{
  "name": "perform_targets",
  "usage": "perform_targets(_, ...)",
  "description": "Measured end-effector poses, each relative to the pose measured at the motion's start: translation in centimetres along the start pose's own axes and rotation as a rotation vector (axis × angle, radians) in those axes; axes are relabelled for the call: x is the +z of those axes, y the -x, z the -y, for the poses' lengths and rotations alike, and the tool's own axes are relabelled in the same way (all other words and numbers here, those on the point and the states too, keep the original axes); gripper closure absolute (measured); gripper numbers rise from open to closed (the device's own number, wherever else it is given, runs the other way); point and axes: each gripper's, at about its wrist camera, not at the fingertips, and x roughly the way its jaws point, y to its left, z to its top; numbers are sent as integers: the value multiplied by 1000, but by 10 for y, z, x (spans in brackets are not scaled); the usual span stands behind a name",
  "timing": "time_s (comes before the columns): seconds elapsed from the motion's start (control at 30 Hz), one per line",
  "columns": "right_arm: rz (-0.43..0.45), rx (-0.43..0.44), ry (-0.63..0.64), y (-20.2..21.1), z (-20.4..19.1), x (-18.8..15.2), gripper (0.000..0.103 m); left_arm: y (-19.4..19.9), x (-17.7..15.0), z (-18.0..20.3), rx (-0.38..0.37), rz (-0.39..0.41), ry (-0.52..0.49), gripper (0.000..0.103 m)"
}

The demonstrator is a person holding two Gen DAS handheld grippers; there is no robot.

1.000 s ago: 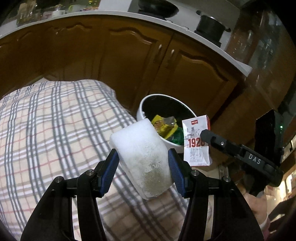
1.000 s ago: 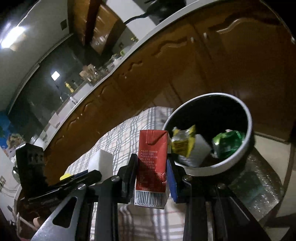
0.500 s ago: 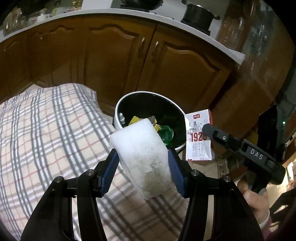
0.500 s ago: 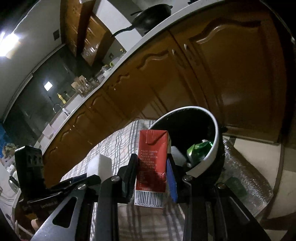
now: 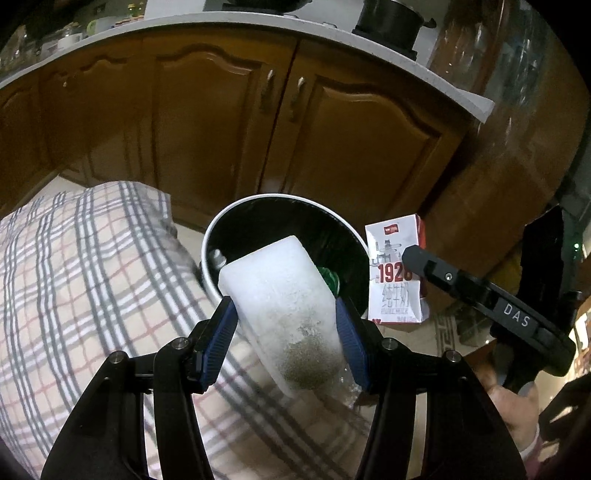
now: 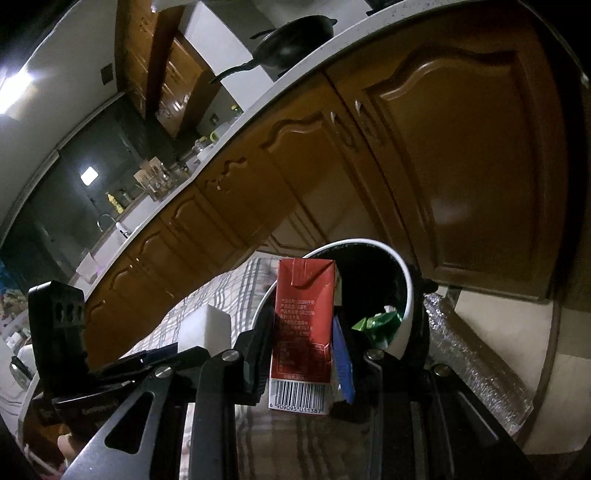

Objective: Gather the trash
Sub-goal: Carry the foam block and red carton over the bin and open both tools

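Note:
My left gripper (image 5: pixel 286 334) is shut on a white foam block (image 5: pixel 284 310), dirty on its near end, held over the near rim of a round black trash bin (image 5: pixel 258 206) with a white rim. My right gripper (image 6: pixel 304 345) is shut on a red milk carton (image 6: pixel 303 321), upright, just in front of the same bin (image 6: pixel 406 291). In the left wrist view the carton (image 5: pixel 395 273) shows its white face to the right of the bin, with the right gripper (image 5: pixel 413 258) on it. Green wrappers (image 6: pixel 380 321) lie inside the bin. The foam block (image 6: pixel 205 328) shows at lower left.
A plaid tablecloth (image 5: pixel 74 288) covers the table left of the bin. Brown cabinet doors (image 5: pixel 229 122) under a white counter (image 5: pixel 184 31) stand behind. A black pot (image 5: pixel 388 18) and a wok (image 6: pixel 291 40) sit on the counter. Clear bubble wrap (image 6: pixel 476 362) lies on the floor.
Both grippers have moved closer to the bin with their loads still held. The foam block now overlaps the bin's opening, hiding the yellow wrapper. The carton has come up to the bin's rim.

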Motion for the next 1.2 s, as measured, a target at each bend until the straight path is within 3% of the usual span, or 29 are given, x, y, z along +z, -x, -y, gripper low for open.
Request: perform_targets(1.2, -70, -69, 41, -41, 10, 16, 72, -55, 22, 1, 35, -57, 6, 47)
